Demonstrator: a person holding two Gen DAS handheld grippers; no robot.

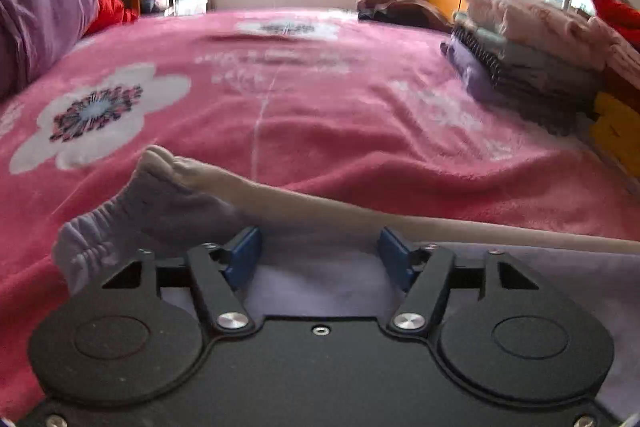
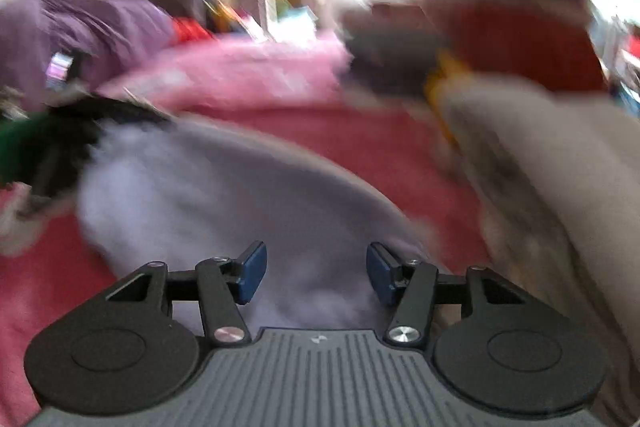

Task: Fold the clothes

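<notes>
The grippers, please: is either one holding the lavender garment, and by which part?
Neither: left gripper and right gripper are open over the lavender garment.

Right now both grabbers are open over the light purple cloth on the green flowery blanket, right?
Not quite. The left wrist view shows the flowery fleece blanket is pink, not green. The left gripper and right gripper are both open over the light purple garment.
</notes>
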